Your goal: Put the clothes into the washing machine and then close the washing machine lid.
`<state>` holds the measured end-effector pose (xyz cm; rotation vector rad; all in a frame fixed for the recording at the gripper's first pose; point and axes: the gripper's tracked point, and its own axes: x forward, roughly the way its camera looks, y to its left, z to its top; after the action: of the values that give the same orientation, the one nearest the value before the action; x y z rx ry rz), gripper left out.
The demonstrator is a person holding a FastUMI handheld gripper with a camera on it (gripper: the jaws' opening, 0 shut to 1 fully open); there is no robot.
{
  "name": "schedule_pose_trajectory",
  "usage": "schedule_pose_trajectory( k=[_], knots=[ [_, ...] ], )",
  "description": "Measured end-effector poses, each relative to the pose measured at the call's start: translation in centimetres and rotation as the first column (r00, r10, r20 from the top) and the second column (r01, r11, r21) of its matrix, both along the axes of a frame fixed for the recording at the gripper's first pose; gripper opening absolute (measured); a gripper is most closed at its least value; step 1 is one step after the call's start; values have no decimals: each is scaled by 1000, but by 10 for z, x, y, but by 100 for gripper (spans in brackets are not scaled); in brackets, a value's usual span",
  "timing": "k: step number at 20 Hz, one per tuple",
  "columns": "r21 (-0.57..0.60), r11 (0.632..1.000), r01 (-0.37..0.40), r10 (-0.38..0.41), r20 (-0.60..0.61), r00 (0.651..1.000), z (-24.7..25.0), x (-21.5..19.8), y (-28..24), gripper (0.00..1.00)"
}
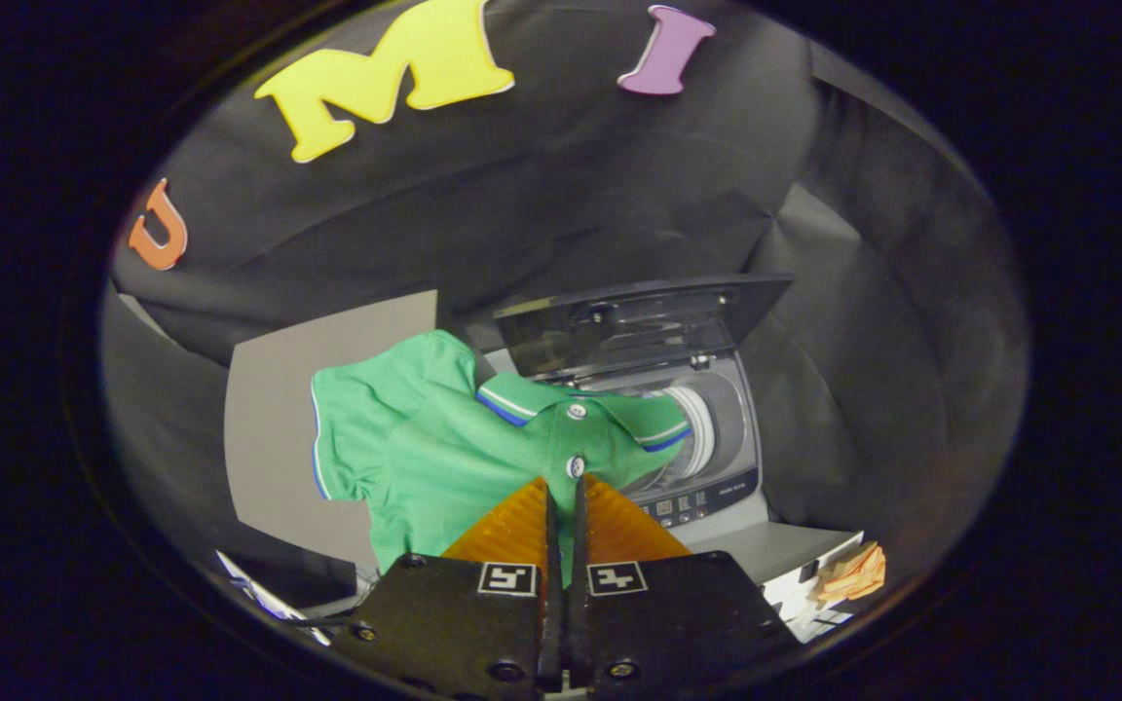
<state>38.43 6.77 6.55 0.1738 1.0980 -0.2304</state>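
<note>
The gripper (563, 484) was closed tight on the green shirt (444, 438), both fingers pressing the cloth near its buttons. The shirt hung from the fingers in the air, its collar reaching over the open washer (717, 428) just beyond. The lid (639, 316) stood raised at the far side of the washer.

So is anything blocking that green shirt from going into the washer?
Nothing visible does. The gripper is shut on the green polo shirt, holding it just ahead of the grey top-loading washing machine. Its dark lid is raised, leaving the drum opening uncovered.
</note>
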Motion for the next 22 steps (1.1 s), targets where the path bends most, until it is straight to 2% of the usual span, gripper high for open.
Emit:
schedule_pose_trajectory(
  k=[4,9,22],
  knots=[
    [11,999,47,-47,2,999,0,-6,-22,6],
    [5,998,59,-59,6,998,-8,-6,-63,6],
    [80,990,-117,118,-13,993,-41,27,-105,6]
  ],
)
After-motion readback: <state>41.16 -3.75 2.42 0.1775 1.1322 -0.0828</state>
